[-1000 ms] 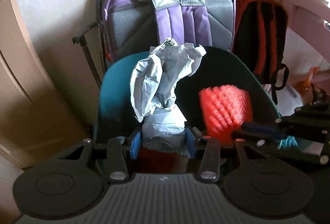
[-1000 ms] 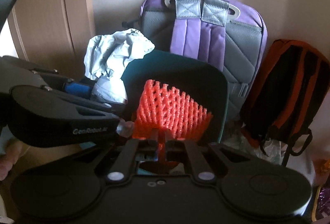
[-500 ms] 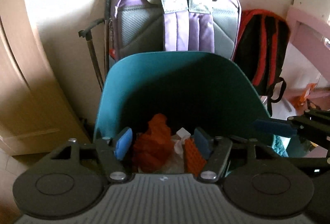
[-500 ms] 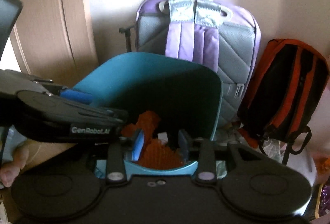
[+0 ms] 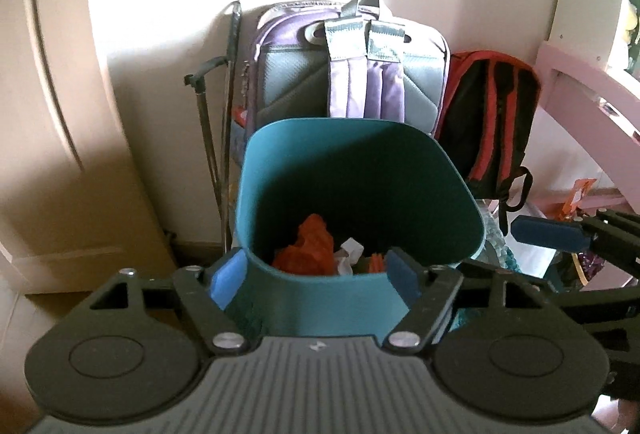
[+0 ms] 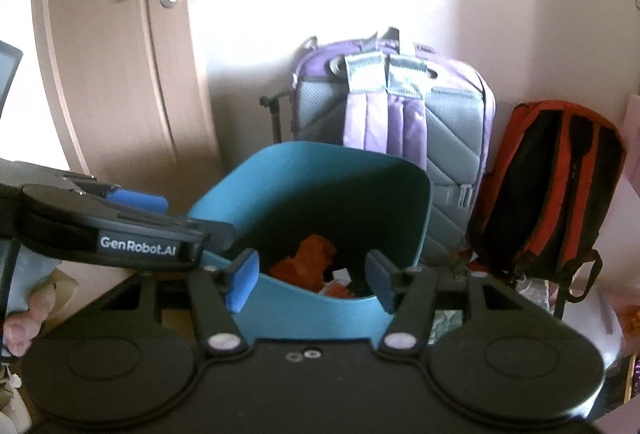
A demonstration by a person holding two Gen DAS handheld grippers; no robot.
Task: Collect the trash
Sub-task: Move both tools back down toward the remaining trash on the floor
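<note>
Both grippers are hanging over the teal bin (image 5: 304, 298), and the left gripper (image 5: 318, 272) and right gripper (image 6: 312, 280) have just been opening wide with nothing caught between their blue pads. Orange trash (image 5: 310, 248) and some white paper (image 5: 350, 248) are sitting down inside the bin, which is standing right in front of a purple backpack (image 5: 352, 74).

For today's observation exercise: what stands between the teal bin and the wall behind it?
In both wrist views, a purple and grey backpack stands upright between the teal bin and the wall, straps facing the bin.
</note>
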